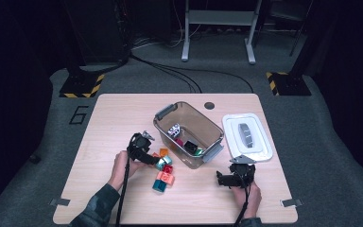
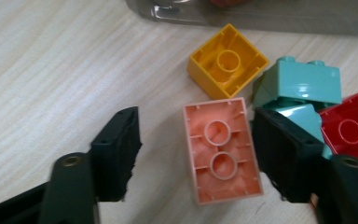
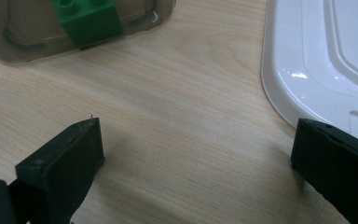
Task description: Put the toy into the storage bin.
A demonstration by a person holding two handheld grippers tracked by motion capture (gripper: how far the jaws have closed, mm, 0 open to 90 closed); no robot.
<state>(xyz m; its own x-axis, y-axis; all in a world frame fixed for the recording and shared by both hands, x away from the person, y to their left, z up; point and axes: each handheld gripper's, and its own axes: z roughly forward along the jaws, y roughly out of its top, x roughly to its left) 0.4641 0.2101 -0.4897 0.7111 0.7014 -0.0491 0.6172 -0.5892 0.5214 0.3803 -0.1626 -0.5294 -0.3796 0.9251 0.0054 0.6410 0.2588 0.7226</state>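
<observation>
Left gripper view puts my left hand-held gripper [image 2: 193, 149] down over the loose bricks on the tabletop [image 2: 51, 70], its jaws half spread and straddling the pink brick [image 2: 221, 151]; one jaw stands just beside the brick's right long side, while the other is clearly apart from its left side, so nothing is pinched yet. I judge the jaws are lined up across the short width because that gives the flattest faces to clamp. That brick lies upside down, a pale salmon two-by-one piece with two round tubes in its hollow underside, just in front of the yellow brick [image 2: 228, 60], also overturned, with a teal brick [image 2: 303, 84] and a red brick [image 2: 352, 130] crowding its right. In the high view the pile sits just left of the clear plastic bin [image 1: 189, 132], presumably so bricks travel a short way in. My right hand-held gripper [image 3: 193, 154] rests wide open over bare wood near the white lid [image 3: 317, 60], out of the way.
</observation>
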